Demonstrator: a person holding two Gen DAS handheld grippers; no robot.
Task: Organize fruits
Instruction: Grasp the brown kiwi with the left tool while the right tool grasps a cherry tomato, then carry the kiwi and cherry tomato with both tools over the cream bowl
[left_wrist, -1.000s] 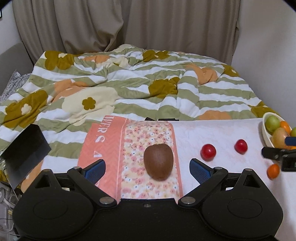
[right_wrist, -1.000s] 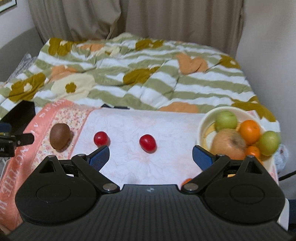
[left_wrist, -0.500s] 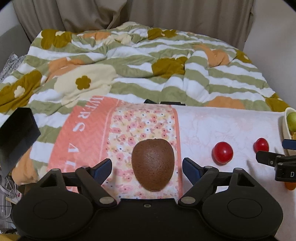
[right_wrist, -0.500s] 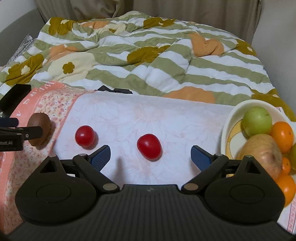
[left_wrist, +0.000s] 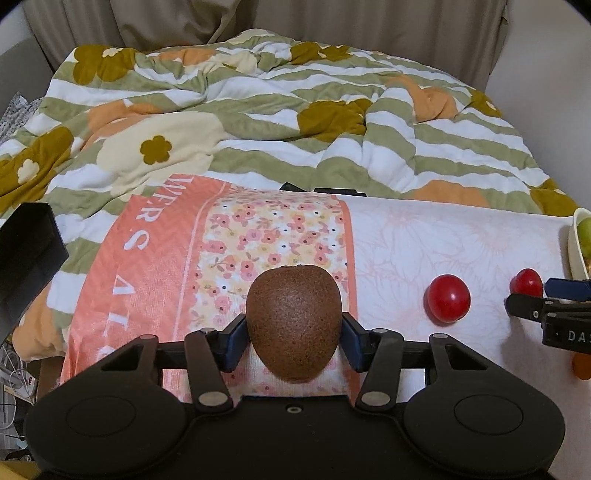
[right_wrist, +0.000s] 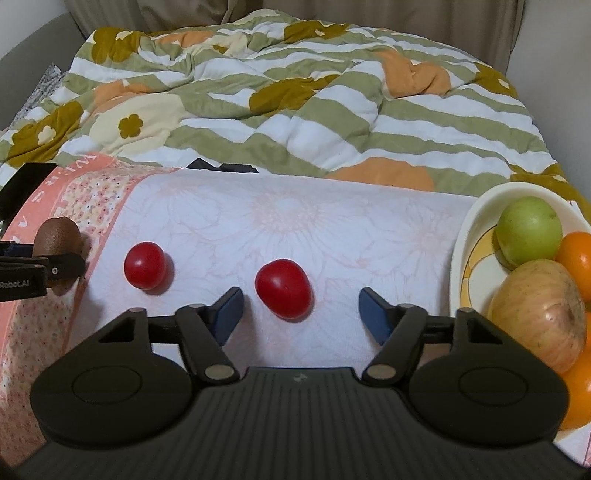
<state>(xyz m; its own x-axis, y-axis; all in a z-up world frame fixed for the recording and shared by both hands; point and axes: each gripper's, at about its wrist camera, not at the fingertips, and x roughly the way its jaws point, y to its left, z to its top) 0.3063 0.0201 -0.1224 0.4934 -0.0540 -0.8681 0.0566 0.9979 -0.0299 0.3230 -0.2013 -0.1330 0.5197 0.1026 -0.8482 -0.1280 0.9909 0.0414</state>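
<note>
Meanwhile, both grippers close in on fruit lying on the cloth.

Left wrist view: the left gripper is closing, its blue pads against both sides of the brown kiwi, which sits on the cloth's flowered band. Right wrist view: the right gripper, jaws narrowing but clear of it, straddles a red tomato mid-cloth; a second tomato lies toward the kiwi, the fruit bowl at the cloth's opposite end.
</note>
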